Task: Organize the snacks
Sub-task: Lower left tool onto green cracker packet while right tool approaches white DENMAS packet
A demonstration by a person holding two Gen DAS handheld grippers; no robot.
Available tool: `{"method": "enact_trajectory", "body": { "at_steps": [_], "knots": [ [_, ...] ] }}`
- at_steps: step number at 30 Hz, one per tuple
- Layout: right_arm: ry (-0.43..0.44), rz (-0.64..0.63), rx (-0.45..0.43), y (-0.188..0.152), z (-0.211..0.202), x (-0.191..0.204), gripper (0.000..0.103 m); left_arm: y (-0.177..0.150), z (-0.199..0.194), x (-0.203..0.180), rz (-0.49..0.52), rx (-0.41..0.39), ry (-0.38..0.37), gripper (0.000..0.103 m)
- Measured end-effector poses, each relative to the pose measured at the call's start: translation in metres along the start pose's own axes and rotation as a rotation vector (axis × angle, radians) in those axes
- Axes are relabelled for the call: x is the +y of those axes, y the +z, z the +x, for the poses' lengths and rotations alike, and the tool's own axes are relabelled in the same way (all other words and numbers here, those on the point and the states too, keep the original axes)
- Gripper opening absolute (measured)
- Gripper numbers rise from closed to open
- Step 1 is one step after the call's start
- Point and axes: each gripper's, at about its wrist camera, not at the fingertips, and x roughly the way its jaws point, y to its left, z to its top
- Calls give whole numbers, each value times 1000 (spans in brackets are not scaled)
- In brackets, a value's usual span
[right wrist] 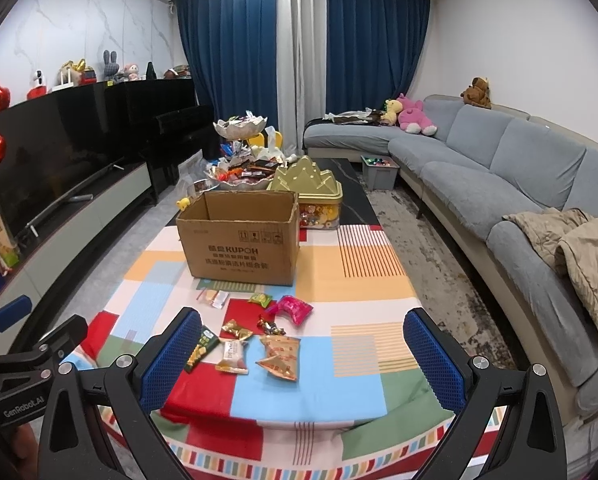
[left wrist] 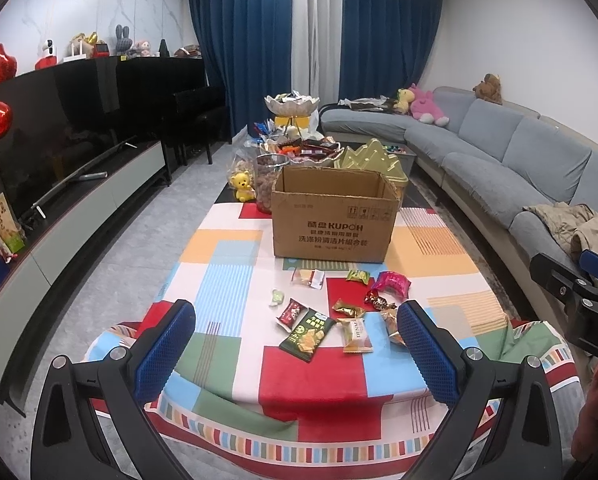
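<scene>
Several snack packets lie loose on the checked tablecloth (left wrist: pixel 227 264) in front of an open cardboard box (left wrist: pixel 333 220), also in the right wrist view (right wrist: pixel 241 246). Among them are a dark green cracker packet (left wrist: pixel 307 334), a pink packet (left wrist: pixel 393 283) and an orange packet (right wrist: pixel 281 356). My left gripper (left wrist: pixel 295 352) is open and empty, held above the near table edge, short of the packets. My right gripper (right wrist: pixel 301 356) is open and empty, also above the near edge. Each gripper shows at the side of the other's view.
Behind the box stand a gold tin (left wrist: pixel 373 160), a jar of nuts (left wrist: pixel 267 178), a yellow bear toy (left wrist: pixel 243 188) and bowls piled with snacks (left wrist: pixel 299 150). A grey sofa (left wrist: pixel 499 152) runs along the right, a TV cabinet (left wrist: pixel 79 216) along the left.
</scene>
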Motion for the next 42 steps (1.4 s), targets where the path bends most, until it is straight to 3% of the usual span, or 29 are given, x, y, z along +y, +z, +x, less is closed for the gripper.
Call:
{"method": "enact_trajectory", "body": {
  "at_steps": [5,24,42],
  "knots": [
    [7,-7,3,1,7,3,102,1,3,2,1,-20,0,103],
    [-1,-41,97,8,58,12,102,14,46,4,42,44,20,103],
    [15,-98,228,10,116,31,102,10,102,12,73,172,11,101]
  ]
}}
